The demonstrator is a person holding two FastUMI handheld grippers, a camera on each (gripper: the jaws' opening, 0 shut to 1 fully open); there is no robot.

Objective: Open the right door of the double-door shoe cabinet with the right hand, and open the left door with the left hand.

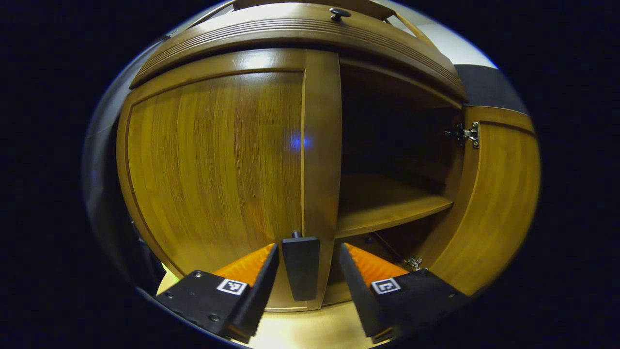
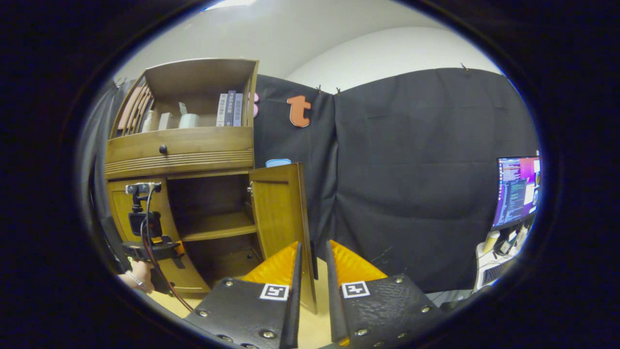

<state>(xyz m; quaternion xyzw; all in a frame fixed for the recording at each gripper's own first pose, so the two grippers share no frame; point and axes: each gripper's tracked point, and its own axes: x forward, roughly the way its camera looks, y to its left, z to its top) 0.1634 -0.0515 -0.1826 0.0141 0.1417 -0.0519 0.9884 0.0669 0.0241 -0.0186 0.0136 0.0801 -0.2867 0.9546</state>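
Note:
The wooden shoe cabinet (image 1: 300, 34) has its left door (image 1: 213, 165) closed and its right door (image 1: 503, 203) swung wide open, baring a shelf (image 1: 387, 198). My left gripper (image 1: 308, 246) is open, its fingers on either side of the left door's dark handle (image 1: 300, 269) with gaps on both sides. In the right gripper view the open right door (image 2: 278, 213) stands edge-on, and my right gripper (image 2: 314, 242) is shut on its dark handle (image 2: 315, 261) at the door's free edge. The left gripper (image 2: 150, 247), held by a hand (image 2: 138, 281), sits in front of the left door.
Above the doors are a drawer with a knob (image 2: 163, 149) and an open shelf with books (image 2: 230, 109). Black cloth (image 2: 411, 184) hangs behind the right door. A lit monitor (image 2: 518, 191) stands on a desk at far right. Light wooden floor (image 1: 310, 329) lies below.

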